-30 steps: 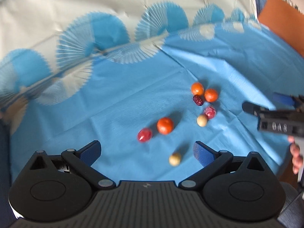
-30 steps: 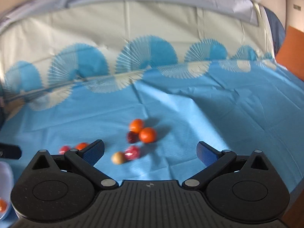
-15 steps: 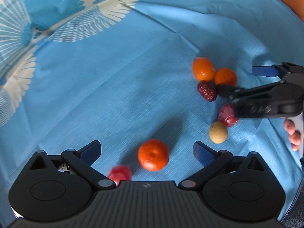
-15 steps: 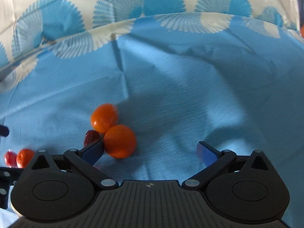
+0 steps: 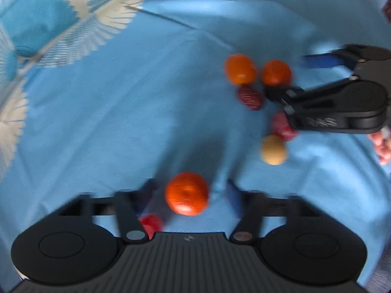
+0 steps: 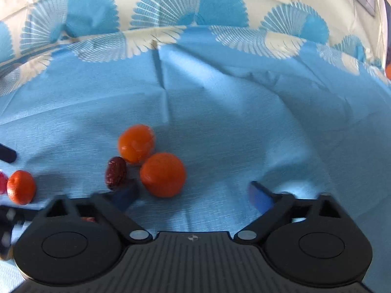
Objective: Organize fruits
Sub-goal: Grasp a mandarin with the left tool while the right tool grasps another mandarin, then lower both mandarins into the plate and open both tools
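Blue cloth with a white fan-print border covers the surface. Left gripper, jaws wide and blurred, straddles a lone orange fruit; no contact is clear. A small red fruit lies just beside its left finger. Right gripper, jaws wide, has one of two touching oranges between its fingers. A dark red date sits beside that pair; a pale round fruit lies nearer.
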A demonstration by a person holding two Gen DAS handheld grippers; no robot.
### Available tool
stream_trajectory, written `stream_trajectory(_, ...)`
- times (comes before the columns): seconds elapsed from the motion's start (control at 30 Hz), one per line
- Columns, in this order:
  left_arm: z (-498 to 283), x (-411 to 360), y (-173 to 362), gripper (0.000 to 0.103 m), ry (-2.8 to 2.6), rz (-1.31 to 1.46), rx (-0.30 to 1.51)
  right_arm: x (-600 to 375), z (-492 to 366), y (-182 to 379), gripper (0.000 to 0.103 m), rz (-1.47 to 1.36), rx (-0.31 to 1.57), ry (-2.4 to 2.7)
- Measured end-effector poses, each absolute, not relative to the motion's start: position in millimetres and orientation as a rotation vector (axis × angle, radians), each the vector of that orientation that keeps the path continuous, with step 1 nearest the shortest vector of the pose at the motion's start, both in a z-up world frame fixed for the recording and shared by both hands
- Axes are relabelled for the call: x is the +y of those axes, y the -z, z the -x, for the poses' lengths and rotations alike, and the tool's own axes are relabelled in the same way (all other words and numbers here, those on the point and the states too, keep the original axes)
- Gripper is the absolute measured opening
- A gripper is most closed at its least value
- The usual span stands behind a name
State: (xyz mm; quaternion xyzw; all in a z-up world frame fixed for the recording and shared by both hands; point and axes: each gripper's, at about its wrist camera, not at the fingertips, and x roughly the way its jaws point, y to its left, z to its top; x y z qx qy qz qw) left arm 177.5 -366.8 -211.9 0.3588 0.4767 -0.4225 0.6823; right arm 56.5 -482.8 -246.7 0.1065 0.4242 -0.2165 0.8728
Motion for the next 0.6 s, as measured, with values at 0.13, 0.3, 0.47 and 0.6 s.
stream_trajectory(0.13,-175,-366,198,0.037,0.946,-0.788,1.048,-469,-55,231,0.035,-0.149,0.845,0.444)
stream_trajectory(0.3,-177,-345,148,0.037,0.877,-0.638,0.995,-474,-40,203,0.035,-0.171,0.754,0.520)
stream_trajectory(0.47,-156,-289,79,0.037,0.765,-0.497,0.921,-465,7,152,0.035,-0.222,0.621,0.579)
stream_trajectory(0.6,-118,-232,37,0.037,0.672,-0.454,0.893,-431,55,112,0.035,-0.248,0.538,0.566)
